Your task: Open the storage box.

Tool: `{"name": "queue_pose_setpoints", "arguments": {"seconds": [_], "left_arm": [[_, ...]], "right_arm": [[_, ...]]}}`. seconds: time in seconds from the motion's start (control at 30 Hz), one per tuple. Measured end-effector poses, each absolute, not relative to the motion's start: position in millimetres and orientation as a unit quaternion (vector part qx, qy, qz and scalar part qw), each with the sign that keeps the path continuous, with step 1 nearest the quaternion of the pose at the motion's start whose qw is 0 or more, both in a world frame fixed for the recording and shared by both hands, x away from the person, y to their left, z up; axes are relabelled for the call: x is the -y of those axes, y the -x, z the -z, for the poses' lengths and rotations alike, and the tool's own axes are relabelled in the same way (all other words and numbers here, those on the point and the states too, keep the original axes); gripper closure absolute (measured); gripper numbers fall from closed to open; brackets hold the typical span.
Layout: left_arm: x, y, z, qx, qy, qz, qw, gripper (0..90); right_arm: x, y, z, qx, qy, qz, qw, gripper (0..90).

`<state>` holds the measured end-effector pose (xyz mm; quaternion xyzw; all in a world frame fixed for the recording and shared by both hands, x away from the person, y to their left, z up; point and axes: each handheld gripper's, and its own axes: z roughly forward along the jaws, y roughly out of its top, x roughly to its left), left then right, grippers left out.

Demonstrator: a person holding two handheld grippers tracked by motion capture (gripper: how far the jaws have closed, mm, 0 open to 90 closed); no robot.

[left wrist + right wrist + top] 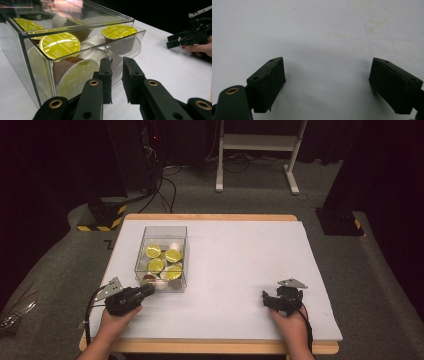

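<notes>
A clear plastic box [164,227] stands on the left half of the white table [240,265] and holds several coffee capsules [173,255] with yellow lids. My left gripper [148,290] lies just before the box's near right corner. In the left gripper view its jaws [117,65] stand almost together with only a narrow slit and nothing between them, pointing at the box wall [25,62] and a capsule [60,45] behind it. My right gripper [265,298] rests on the table at the right, open wide [327,77] over bare white surface; it also shows far off [168,42].
The wooden table edge [210,347] runs along the front. On the floor behind are a white desk frame [257,142], cables [167,185] and black stands with yellow-black tape [102,215]. Bare white surface lies between the two grippers.
</notes>
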<state>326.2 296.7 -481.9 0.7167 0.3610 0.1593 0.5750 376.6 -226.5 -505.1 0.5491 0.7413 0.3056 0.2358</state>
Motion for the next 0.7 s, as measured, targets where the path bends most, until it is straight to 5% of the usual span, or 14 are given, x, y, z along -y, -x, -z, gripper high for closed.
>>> {"name": "queue_pose_setpoints", "arguments": {"seconds": [0.7], "left_arm": [[-300,-312,482,-0.350,-0.722,-0.153,0.577,80.3]], "right_arm": [[226,-377,505,-0.741,-0.549,-0.306,0.236,13.4]]}}
